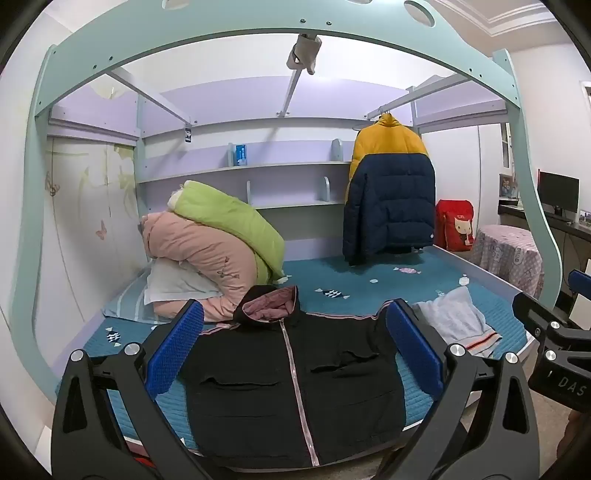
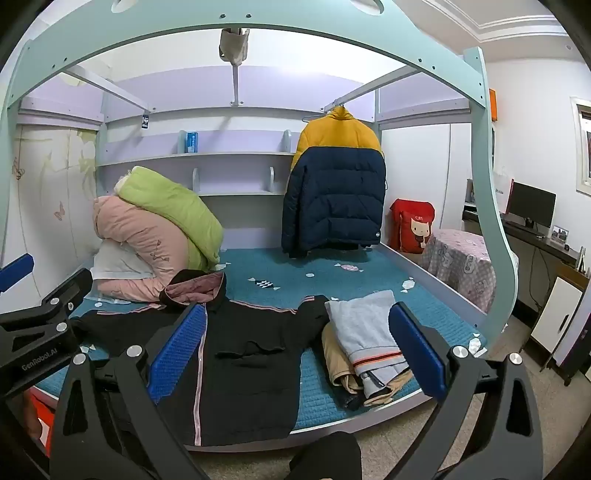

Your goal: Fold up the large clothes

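A black hooded jacket (image 1: 291, 387) with a pink zip and pink hood lining lies spread flat, front up, on the teal mattress (image 1: 351, 284); it also shows in the right wrist view (image 2: 243, 354). My left gripper (image 1: 295, 347) is open and empty, held above the jacket near the bed's front edge. My right gripper (image 2: 295, 350) is open and empty, held over the jacket's right side. The right gripper's body shows at the right edge of the left wrist view (image 1: 554, 343).
A folded grey and tan pile of clothes (image 2: 365, 339) lies right of the jacket. Rolled pink and green quilts (image 1: 214, 243) sit at the back left. A yellow and navy puffer coat (image 1: 388, 192) hangs at the back. The bed frame arch (image 1: 258, 33) spans overhead.
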The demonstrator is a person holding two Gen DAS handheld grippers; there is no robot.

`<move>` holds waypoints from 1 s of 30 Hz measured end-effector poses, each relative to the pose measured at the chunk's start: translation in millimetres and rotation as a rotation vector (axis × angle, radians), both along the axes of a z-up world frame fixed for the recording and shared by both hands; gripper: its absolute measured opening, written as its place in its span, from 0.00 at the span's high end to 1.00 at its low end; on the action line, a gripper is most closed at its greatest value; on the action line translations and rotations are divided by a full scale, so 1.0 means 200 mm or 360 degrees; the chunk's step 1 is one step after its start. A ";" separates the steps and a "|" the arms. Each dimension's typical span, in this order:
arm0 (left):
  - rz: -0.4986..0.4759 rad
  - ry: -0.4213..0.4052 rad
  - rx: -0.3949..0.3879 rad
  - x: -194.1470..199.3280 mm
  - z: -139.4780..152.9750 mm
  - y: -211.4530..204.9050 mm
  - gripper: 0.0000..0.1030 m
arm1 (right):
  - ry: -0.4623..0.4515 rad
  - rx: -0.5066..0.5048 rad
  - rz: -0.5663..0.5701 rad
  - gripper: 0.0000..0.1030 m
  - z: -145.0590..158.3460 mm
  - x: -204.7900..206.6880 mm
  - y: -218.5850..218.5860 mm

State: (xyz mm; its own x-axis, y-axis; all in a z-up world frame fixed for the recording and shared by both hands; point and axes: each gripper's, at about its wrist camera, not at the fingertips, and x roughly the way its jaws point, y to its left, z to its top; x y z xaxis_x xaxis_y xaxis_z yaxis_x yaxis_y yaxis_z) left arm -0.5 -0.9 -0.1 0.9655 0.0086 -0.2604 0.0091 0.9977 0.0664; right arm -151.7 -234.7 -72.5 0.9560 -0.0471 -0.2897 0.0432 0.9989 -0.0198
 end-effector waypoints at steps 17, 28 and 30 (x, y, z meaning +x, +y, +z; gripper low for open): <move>-0.0015 0.0012 -0.0016 -0.01 0.03 0.01 0.04 | -0.0010 -0.0029 -0.0001 0.07 0.01 0.00 0.03; -0.0017 0.0017 -0.0024 -0.01 0.02 0.02 0.04 | -0.0006 -0.0026 0.0006 0.07 0.00 0.01 0.03; -0.0019 0.0017 -0.0022 -0.01 0.02 0.02 0.04 | -0.0006 -0.0026 0.0005 0.07 0.00 0.01 0.03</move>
